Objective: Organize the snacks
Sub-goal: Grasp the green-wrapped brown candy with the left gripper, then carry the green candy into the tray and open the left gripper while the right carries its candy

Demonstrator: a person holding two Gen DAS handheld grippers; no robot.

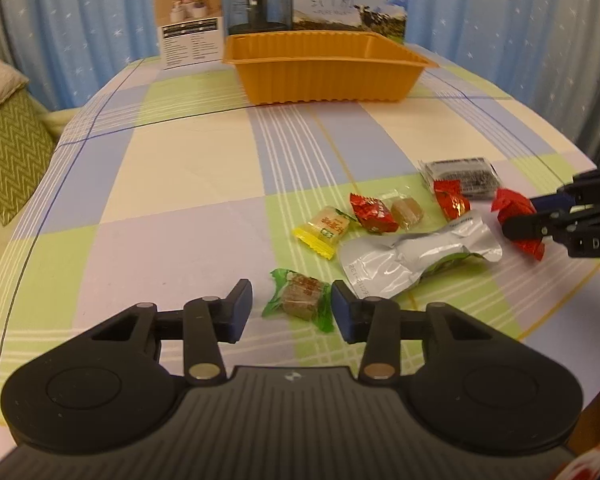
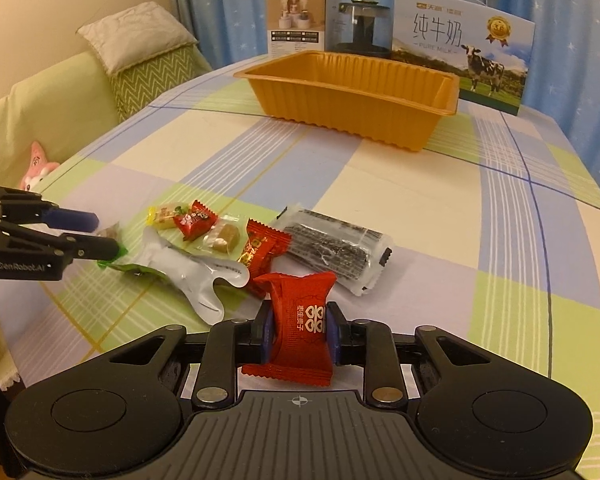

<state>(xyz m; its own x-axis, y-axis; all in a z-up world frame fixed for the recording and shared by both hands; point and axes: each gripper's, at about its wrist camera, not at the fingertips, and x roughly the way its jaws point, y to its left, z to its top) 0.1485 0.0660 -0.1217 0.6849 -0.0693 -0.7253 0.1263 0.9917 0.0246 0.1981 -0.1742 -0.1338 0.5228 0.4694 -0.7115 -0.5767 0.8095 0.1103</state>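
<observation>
Both wrist cameras sit low and close over the checked tablecloth (image 1: 188, 168), looking forward and downward. Both share the snack pile, centre-right in the left view, centre-left in the right, and the orange tray (image 2: 352, 96) beyond.

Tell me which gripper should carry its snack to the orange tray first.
Right. The right gripper is already shut on the red candy, so it can probably go straight to the orange tray. The left gripper only straddles the green-wrapped candy, with a gap at one pad.
</observation>
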